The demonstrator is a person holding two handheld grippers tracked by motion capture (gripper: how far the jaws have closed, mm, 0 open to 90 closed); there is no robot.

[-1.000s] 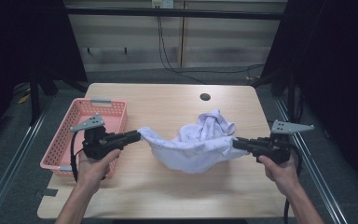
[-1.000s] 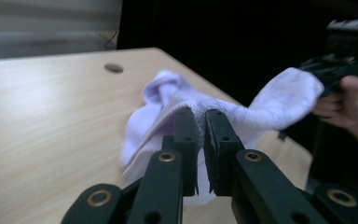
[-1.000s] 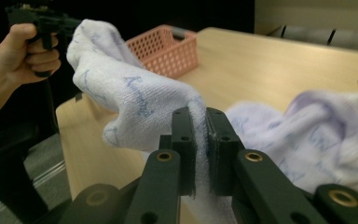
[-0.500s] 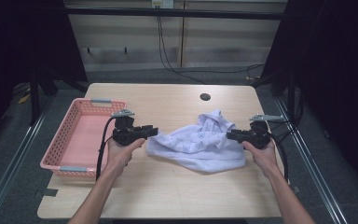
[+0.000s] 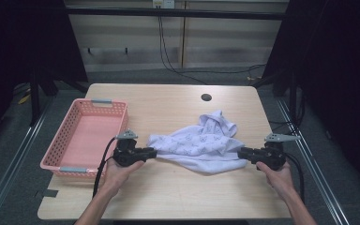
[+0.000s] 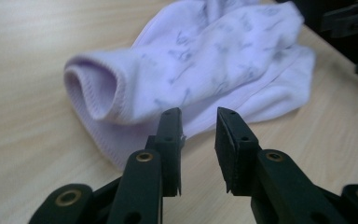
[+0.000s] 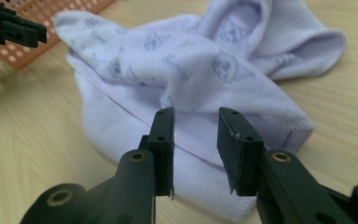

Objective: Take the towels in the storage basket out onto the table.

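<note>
Now the lilac cloth (image 5: 198, 147) lies crumpled on the table (image 5: 168, 197), right of the pink basket (image 5: 86, 138), no longer stretched in the air as a second ago. The left gripper (image 5: 153, 153) and right gripper (image 5: 240, 154) sit at its two ends; their jaws, just closing a little, stand apart with nothing between them.

We see the crumpled lilac printed cloth (image 5: 199, 146) lying mid-worktop on the pale wooden worktop (image 5: 168, 197), the pink plastic mesh basket (image 5: 85, 136) at its left, our left claw (image 5: 153, 152) and right claw (image 5: 240, 154) flanking the cloth.
</note>
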